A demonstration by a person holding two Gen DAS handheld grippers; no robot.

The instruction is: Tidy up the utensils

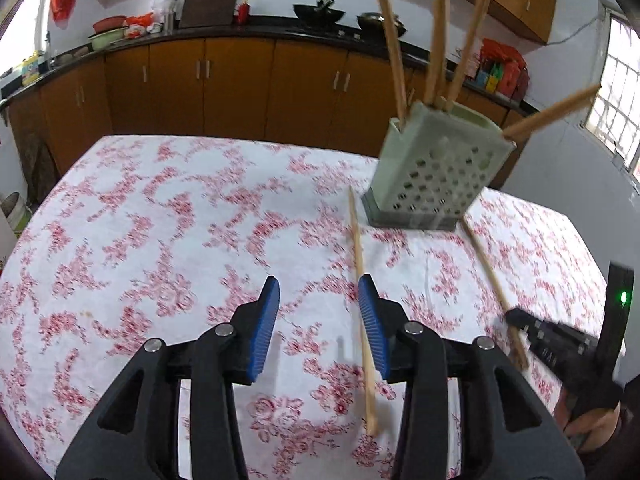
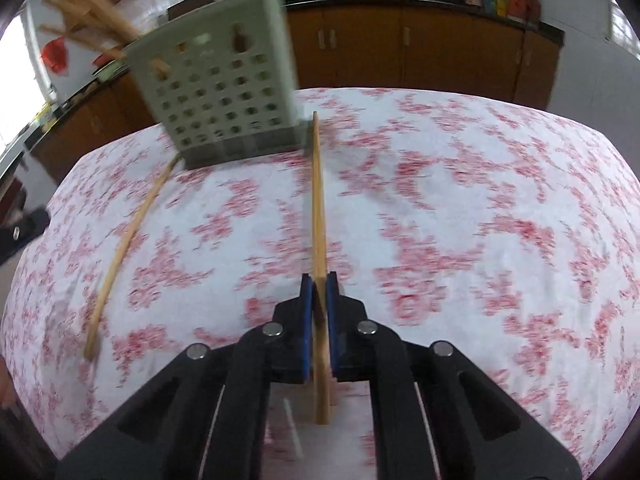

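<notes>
A kitchen with brown cabinets lies behind a table under a red-flowered cloth. A perforated holder stands at the far side with several chopsticks upright in it, the place loose ones likely belong. 2 chopsticks lie on the cloth. The right gripper has its jaws clamped on 1 chopstick, apparently to lift it to the holder. The left gripper has its jaws apart, empty, the other chopstick just beside its right finger.
</notes>
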